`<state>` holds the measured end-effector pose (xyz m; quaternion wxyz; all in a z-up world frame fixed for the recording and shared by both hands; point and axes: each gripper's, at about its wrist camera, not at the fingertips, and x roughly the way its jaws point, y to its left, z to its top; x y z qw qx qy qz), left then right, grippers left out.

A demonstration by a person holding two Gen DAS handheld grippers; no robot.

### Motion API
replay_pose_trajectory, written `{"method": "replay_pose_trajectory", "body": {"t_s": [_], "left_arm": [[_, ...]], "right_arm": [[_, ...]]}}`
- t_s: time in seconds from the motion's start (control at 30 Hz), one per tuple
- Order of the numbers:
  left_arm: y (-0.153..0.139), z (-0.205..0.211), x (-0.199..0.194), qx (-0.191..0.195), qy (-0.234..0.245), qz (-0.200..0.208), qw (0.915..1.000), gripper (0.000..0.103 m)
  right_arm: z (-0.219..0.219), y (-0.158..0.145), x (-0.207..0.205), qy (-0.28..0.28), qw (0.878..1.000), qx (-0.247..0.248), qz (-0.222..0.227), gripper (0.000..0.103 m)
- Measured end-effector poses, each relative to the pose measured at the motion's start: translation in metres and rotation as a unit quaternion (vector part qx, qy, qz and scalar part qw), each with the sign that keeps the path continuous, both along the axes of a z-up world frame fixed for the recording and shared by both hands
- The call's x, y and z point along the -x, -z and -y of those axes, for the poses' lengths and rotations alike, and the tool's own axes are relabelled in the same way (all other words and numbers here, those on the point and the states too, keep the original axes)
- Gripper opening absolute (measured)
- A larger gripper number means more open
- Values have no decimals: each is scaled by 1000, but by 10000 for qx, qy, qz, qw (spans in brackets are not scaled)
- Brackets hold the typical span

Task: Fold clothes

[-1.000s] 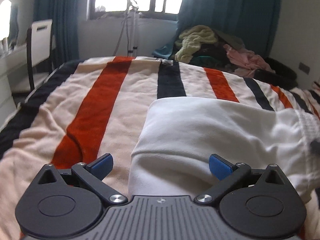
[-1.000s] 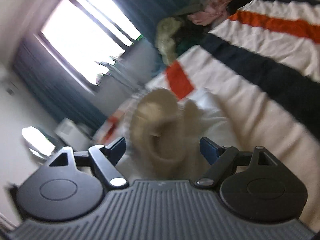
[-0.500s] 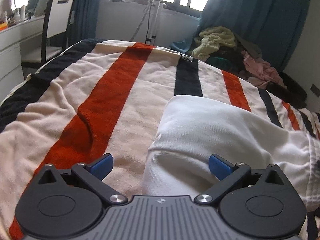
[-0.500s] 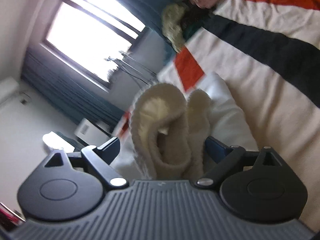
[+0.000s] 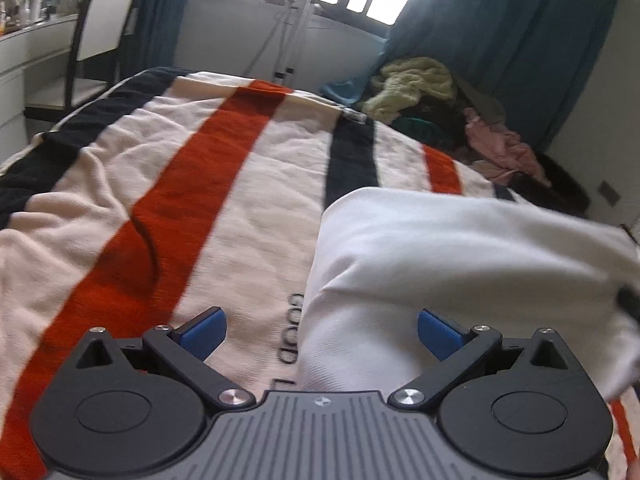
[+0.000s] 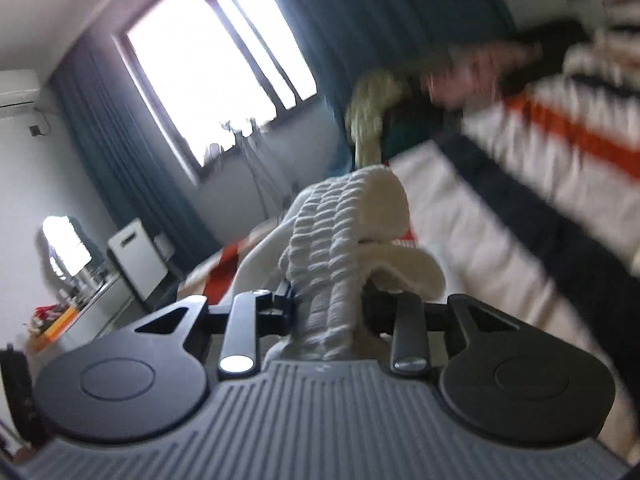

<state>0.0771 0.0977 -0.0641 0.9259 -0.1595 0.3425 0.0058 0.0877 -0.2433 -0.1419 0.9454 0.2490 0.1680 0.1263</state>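
A white garment point(image 5: 440, 256) lies folded over on the striped blanket point(image 5: 192, 208) of the bed. My left gripper point(image 5: 322, 330) is open just above the blanket, its blue fingertips point(image 5: 204, 328) spread either side of the garment's near left corner, holding nothing. In the right wrist view my right gripper point(image 6: 326, 306) is shut on the garment's ribbed cream waistband point(image 6: 336, 240), which bunches up between the jaws and is lifted off the bed. The view is tilted and blurred.
A pile of loose clothes point(image 5: 440, 96) sits at the far right end of the bed before teal curtains point(image 5: 500, 32). A white chair point(image 5: 104, 20) and desk point(image 5: 24, 52) stand at the left. A window point(image 6: 216, 72) is behind.
My right gripper has closed on the ribbed waistband and lifted it, swinging the view. My left gripper stays open and has shifted slightly left along the garment's edge.
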Motion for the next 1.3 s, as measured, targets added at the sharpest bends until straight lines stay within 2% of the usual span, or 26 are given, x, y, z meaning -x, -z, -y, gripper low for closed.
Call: {"method": "replay_pose_trajectory", "body": {"t_s": [0.03, 0.07, 0.17, 0.23, 0.27, 0.33, 0.43, 0.57, 0.67, 0.73, 0.8, 0.9, 0.93, 0.97, 1.07, 1.13, 1.3], "left_arm": [[0, 2, 0, -9, 47, 18, 10000, 102], [0, 6, 0, -45, 100, 13, 9999, 102], [5, 11, -2, -41, 233, -80, 9997, 102], [8, 12, -4, 34, 281, -153, 9995, 102], [10, 11, -5, 84, 281, -190, 9994, 102], [12, 8, -6, 239, 268, -238, 9991, 102], [17, -2, -9, 762, 257, -353, 9961, 102], [24, -10, -13, 1339, 267, -395, 9899, 102], [32, -13, -20, 1798, 338, -441, 9821, 100], [40, -14, -25, 2018, 342, -529, 9774, 97], [48, -15, -31, 2174, 309, -646, 9735, 93], [59, -20, -36, 2460, 223, -681, 9666, 79], [61, -22, -37, 2536, 218, -666, 9648, 73], [60, -21, -38, 2546, 258, -657, 9645, 71], [53, -15, -35, 2232, 427, -504, 9725, 59], [49, -13, -31, 2139, 500, -341, 9750, 52], [33, -18, -26, 2641, 573, -20, 9628, 41]], "right_arm": [[5, -4, -1, 72, 9999, 62, 92, 35], [12, -2, -7, 156, 9999, 43, 0, 37], [41, 26, -25, 660, 9945, -273, -768, 46], [57, 54, -36, 855, 9848, -621, -1378, 52], [62, 62, -37, 947, 9806, -803, -1519, 72], [68, 72, -38, 1156, 9729, -1042, -1709, 95], [71, 75, -37, 1049, 9675, -1360, -1853, 93], [69, 89, -27, 770, 9488, -2097, -2235, 93], [57, 94, -27, 528, 9506, -1832, -2452, 95], [52, 95, -32, 465, 9532, -1777, -2402, 95], [47, 95, -37, 196, 9559, -1853, -2268, 95], [38, 82, -31, 75, 9679, -1625, -1914, 78], [37, 79, -29, 73, 9709, -1523, -1844, 66], [37, 79, -28, 106, 9717, -1429, -1880, 57], [36, 80, -28, 256, 9687, -1291, -2107, 42], [36, 73, -22, 304, 9699, -1335, -2014, 38], [36, 41, -5, 265, 9755, -1655, -1428, 34]]}}
